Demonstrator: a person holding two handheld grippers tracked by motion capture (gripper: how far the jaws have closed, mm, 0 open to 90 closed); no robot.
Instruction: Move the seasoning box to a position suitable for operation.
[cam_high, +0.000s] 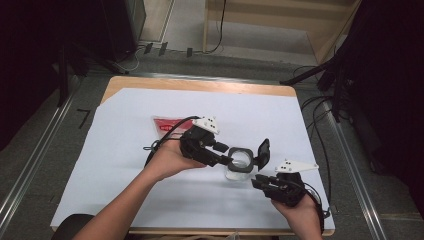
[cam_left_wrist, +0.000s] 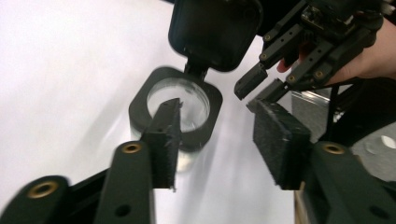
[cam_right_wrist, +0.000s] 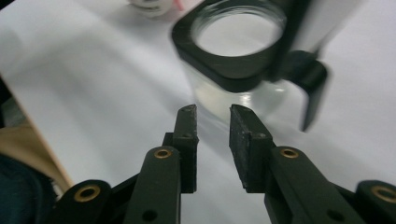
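High view: jar (cam_high: 240, 162) between left gripper (cam_high: 226, 154), right gripper (cam_high: 260, 181); both parted, empty

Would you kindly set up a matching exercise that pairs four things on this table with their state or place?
Things:
1. jar
2. hinged lid
3. red packet
4. right gripper

States or places:
A. flipped up, standing open beside the rim
B. lying flat at the far side, behind the left hand
C. jaws apart, holding nothing, near the jar
D. clear glass, mouth uncovered, black collar around it

Pairs: 1-D, 2-A, 3-B, 4-C
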